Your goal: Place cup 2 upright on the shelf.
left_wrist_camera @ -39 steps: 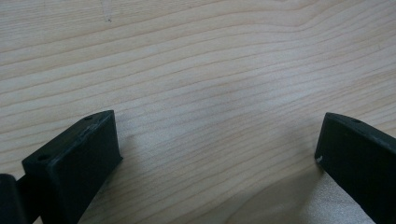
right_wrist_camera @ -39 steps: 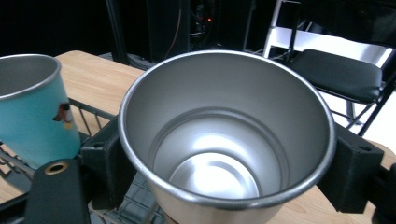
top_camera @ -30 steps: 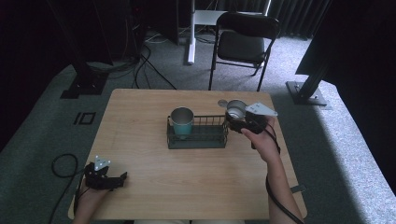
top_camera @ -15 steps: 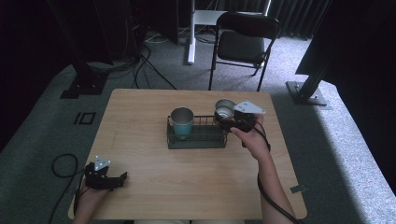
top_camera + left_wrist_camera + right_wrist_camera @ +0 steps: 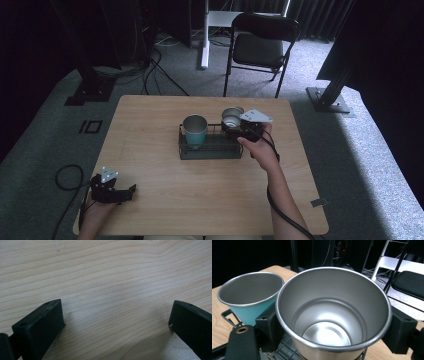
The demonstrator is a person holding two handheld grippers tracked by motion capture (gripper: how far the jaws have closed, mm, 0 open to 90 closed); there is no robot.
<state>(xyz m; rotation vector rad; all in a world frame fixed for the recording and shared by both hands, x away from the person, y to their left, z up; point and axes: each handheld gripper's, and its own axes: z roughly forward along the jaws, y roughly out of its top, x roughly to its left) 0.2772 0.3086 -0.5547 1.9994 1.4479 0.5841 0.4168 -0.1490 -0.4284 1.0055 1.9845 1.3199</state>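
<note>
Steel gleams between the black jaws of the right gripper [image 5: 332, 327], which are clamped on either side of an open-topped metal cup [image 5: 332, 315], upright, its shiny inside bare. In the high view that same steel cup [image 5: 231, 118] is held over the right end of a dark wire rack [image 5: 210, 148], with the right gripper [image 5: 235, 129] just behind the rack's far edge; whether the cup's base touches the rack cannot be told. Just beside it, in the rack's left end, stands a second cup [image 5: 249, 300] with a teal outside and a steel lining, also upright and open; the two rims sit close together without touching. The rack rests near the middle of the pale wooden worktop [image 5: 200, 195].

Well apart, at the near left corner of the worktop, the left gripper [image 5: 126, 193] lies low in the person's hand. Its jaws stand wide apart over bare wood grain [image 5: 112, 290], gripping nothing.
</note>
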